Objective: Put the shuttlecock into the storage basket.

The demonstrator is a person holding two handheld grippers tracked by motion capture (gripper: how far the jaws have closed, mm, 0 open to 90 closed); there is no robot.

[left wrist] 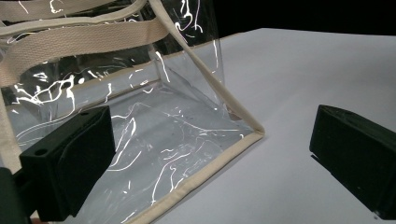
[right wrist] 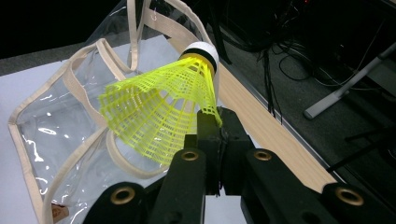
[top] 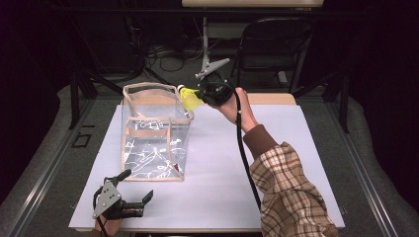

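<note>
Writing or brand marks cannot be read anywhere here; a small tan tag at the bag's lower corner in the right gripper view is too blurred to make out. Largest is the counter (top: 276,163), a pale lavender-white sheet with a wooden strip along its far edge. On its left part stands the clear plastic tote bag (top: 154,133), upright and open at the top, its seams and handles bound in beige webbing, its creased walls catching white glare. The left gripper (top: 132,190) rests low at the counter's near left edge, jaws spread wide apart with nothing between them, one jaw just beside the bag's near bottom corner (left wrist: 254,133). The right gripper (top: 200,95) is held up at the bag's far right top corner, its jaws clamped together on the skirt edge of a shuttlecock (right wrist: 161,109). That shuttlecock has a neon-yellow plastic mesh skirt, a white cork-shaped head and a black band, and hangs over the bag's rim.
</note>
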